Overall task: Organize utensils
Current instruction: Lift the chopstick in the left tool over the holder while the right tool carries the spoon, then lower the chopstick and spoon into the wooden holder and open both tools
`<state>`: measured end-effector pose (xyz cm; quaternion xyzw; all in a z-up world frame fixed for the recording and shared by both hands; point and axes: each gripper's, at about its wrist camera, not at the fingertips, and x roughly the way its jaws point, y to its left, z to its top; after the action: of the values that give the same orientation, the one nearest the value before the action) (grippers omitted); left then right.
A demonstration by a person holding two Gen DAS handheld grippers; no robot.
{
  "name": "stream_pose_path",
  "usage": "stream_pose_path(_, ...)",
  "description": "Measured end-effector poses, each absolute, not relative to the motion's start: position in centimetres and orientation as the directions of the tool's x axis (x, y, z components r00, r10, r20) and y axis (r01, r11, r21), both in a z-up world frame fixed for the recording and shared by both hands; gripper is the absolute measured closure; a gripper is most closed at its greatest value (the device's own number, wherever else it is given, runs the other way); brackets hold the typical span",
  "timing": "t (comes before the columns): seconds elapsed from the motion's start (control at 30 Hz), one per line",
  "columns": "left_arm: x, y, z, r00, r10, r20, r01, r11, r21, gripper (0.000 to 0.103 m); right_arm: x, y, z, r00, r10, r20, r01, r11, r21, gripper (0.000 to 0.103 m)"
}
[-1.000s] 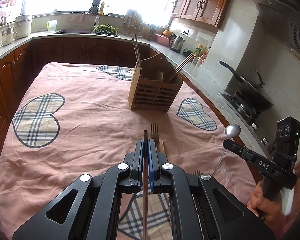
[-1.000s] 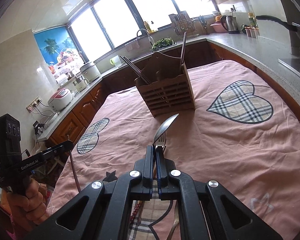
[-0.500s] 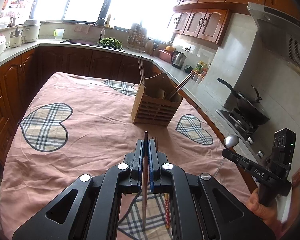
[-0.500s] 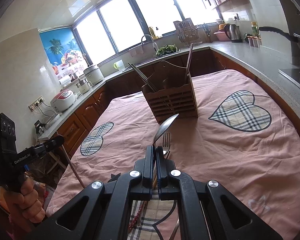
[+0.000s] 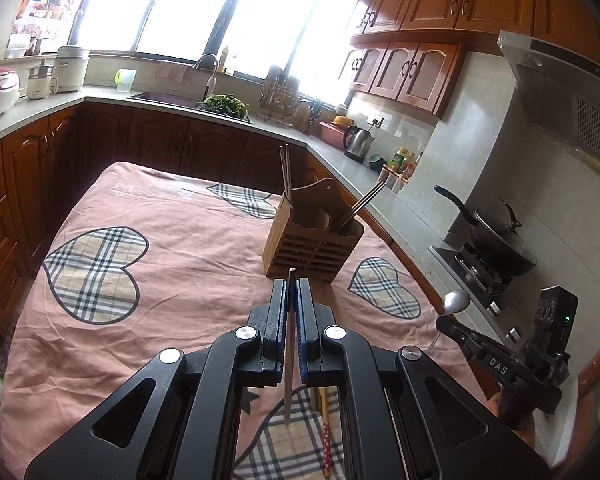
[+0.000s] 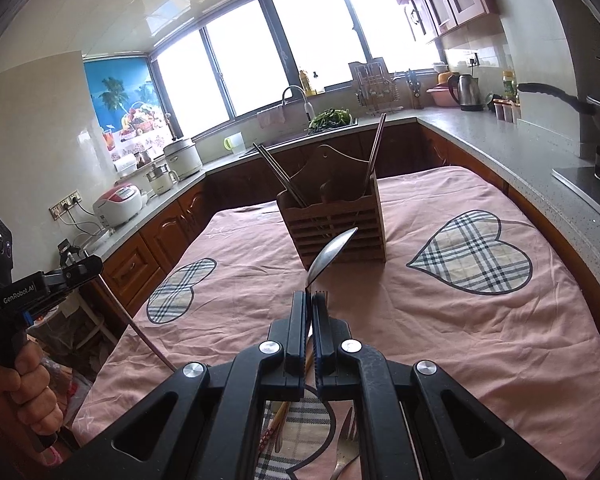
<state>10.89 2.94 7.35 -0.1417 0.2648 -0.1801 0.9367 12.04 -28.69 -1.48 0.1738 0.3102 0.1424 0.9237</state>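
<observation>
L gripper (image 5: 291, 292) clamped on metal chopstick (image 5: 288, 360); R gripper (image 6: 310, 300) pinching spoon (image 6: 330, 256), both above tablecloth (image 6: 440, 340), wooden caddy (image 6: 336, 224) ahead.

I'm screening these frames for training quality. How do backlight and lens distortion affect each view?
Left wrist view: windows blown out white, counters curve with fisheye, yet the chopstick in the left gripper stays sharp. Right wrist view: the same window glare, corners vignetted black, the spoon in the right gripper clear against the wooden holder.
</observation>
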Motion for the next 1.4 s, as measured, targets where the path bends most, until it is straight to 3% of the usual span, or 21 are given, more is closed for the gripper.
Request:
stream_pose_path(0.43,14.5,1.7,9.7,0.81,-0.41,-0.419,0.276,0.897,-0.344,0.099,16.0,-29.7,-0.7,0.798,0.34,-0.498,-0.138,0.907,0.399,0.1)
stream_pose_path(0.8,19.5,0.2,12.6,0.842,-0.396,-0.367,0.285,0.903,-0.321,0.099,21.3,-32.2,1.4,0.859,0.289,-0.422,-0.109,0.909,0.401,0.1)
stream_pose_path(1.4,30.8,-1.6,14.9,0.912,-0.346,-0.221,0.226,0.872,-0.434,0.099,31.3,-33.6,2.8,0.94,0.154,-0.306,-0.032,0.929,0.369,0.1)
